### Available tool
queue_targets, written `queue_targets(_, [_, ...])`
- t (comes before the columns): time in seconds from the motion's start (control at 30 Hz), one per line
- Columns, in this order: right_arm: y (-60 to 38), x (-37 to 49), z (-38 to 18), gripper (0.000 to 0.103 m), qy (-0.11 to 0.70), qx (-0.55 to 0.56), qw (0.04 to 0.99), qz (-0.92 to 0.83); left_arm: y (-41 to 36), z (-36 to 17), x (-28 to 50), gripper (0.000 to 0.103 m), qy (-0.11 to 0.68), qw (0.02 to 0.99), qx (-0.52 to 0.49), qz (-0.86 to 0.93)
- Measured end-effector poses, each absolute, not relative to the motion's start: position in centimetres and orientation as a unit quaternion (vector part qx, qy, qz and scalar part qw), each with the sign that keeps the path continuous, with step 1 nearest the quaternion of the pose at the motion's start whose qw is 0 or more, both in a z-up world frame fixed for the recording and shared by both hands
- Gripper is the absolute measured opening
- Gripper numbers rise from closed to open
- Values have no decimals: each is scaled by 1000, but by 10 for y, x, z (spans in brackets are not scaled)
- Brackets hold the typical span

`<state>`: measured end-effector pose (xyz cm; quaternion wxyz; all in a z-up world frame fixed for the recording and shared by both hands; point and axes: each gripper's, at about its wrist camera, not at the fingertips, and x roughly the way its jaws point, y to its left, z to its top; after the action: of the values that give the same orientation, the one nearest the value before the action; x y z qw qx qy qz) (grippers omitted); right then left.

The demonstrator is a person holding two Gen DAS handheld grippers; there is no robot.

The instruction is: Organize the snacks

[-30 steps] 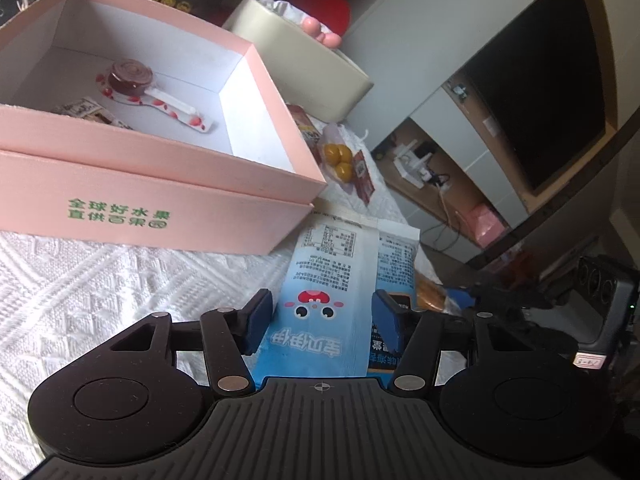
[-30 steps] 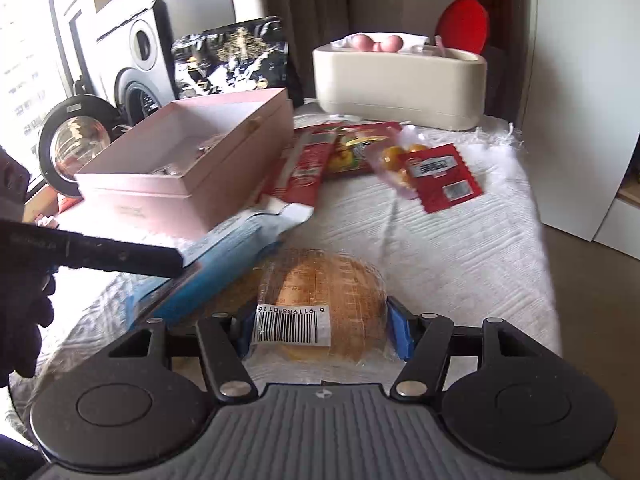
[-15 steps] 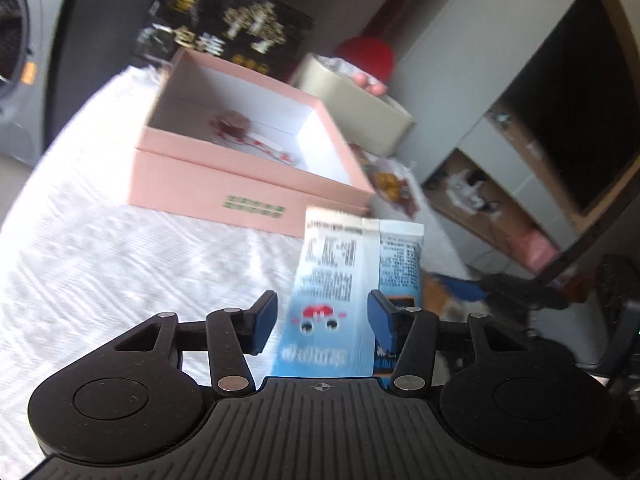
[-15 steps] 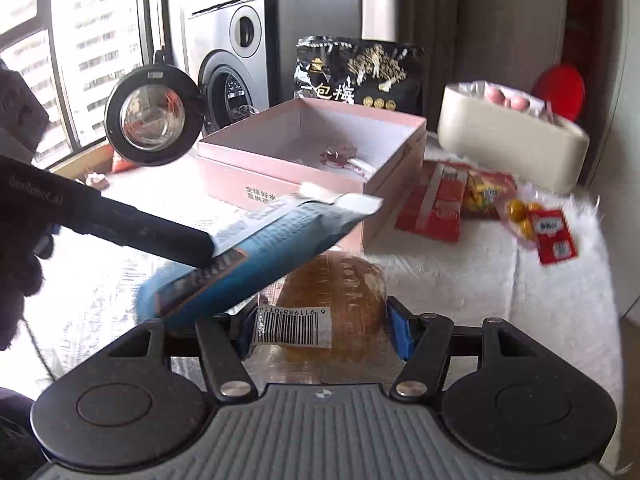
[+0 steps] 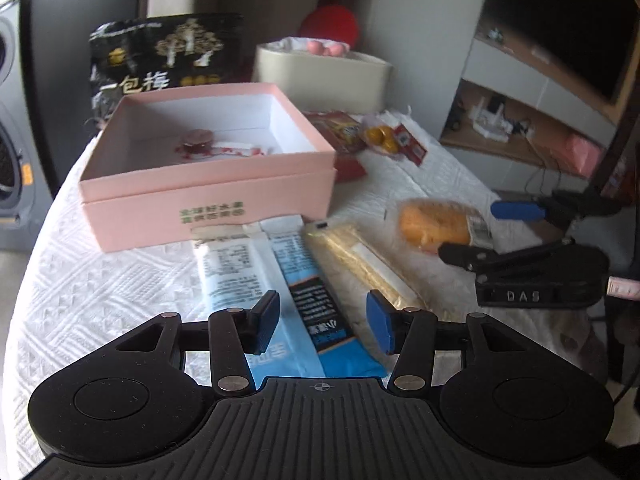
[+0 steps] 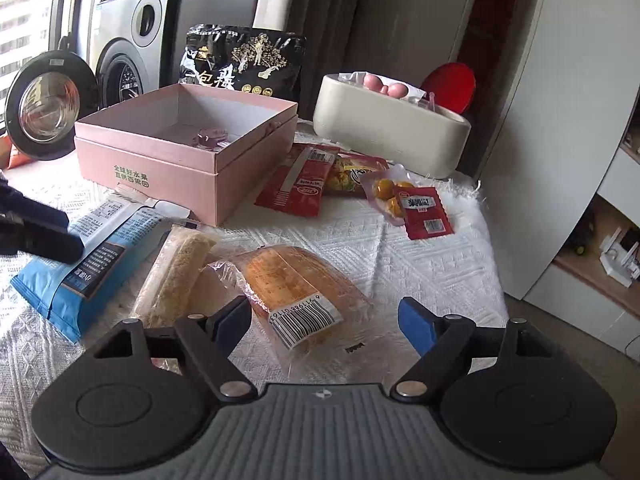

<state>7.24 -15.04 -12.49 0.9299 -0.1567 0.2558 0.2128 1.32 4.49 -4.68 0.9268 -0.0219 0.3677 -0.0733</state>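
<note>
Pick-up stage. Your right gripper (image 6: 322, 322), jaws just opened wide, frames the bread packet (image 6: 298, 292) without touching; your left gripper (image 5: 322, 320) stands apart around the blue pouch (image 5: 304, 300). Next: clamp, then carry to the pink box (image 5: 208, 196) ahead.

Matt pink cardboard box (image 5: 208, 196), glossy clear plastic bread wrapper (image 6: 296, 292), white textured woven tablecloth (image 5: 100, 280)
</note>
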Motion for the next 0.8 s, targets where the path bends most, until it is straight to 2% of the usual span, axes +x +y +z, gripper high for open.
queue_targets(0.13, [-154,74,-134,81,259,-149,934,196,19,-61,7,59,362,925,112,-29])
queue_targets(0.27, [-163,77,-143,81,277,-123,936,182,37,-59,2,59,372,923,102,-5])
queue_targets(0.4, [-171,76,-145,84,287,-92,937,177,56,-56,4,58,388,920,50,-9])
queue_targets(0.5, [-171,77,-145,85,290,-86,937,177,52,-58,11,77,399,915,48,-24])
queue_targets(0.57, [-172,78,-146,85,291,-84,937,176,46,-62,14,96,402,914,44,-38])
queue_targets(0.67, [-174,78,-146,86,293,-79,937,175,46,-61,14,96,391,919,34,-36])
queue_targets(0.8, [-176,80,-146,90,298,-73,936,173,59,-60,13,89,374,926,52,20])
